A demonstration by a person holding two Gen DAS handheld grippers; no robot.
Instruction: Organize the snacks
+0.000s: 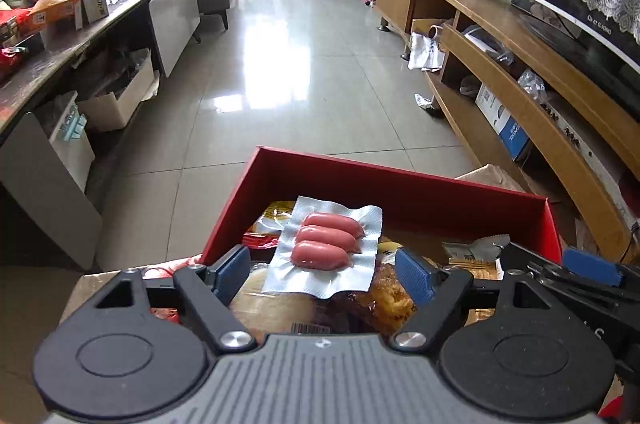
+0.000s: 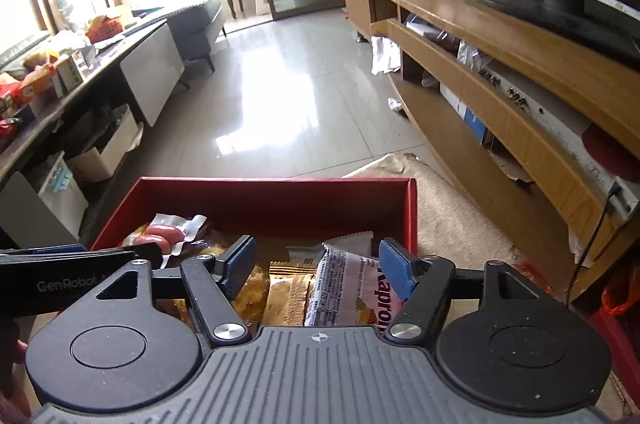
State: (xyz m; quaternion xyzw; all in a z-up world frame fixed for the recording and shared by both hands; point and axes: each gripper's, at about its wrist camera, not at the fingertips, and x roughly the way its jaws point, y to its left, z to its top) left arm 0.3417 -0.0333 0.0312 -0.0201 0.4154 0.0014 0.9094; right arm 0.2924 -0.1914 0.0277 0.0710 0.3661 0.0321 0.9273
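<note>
A red box [image 1: 400, 184] on the floor holds several snack packs. A clear vacuum pack of three pink sausages [image 1: 326, 244] lies on top of them, between the blue pads of my left gripper [image 1: 322, 274]; the pads stand apart from it, so the gripper is open. In the right wrist view the same red box [image 2: 272, 186] shows a pink-and-white wafer pack [image 2: 348, 288] and a golden packet [image 2: 286, 298] between the spread fingers of my right gripper [image 2: 318, 266], which is open and clamps nothing. The sausage pack [image 2: 164, 234] lies at the box's left.
A long wooden TV cabinet [image 1: 520, 36] with a television runs along the right. A cluttered dark counter [image 1: 48, 56] with boxes beneath lines the left. Glossy tiled floor [image 1: 280, 64] stretches ahead to a sofa and chair. A beige mat [image 2: 452, 216] lies right of the box.
</note>
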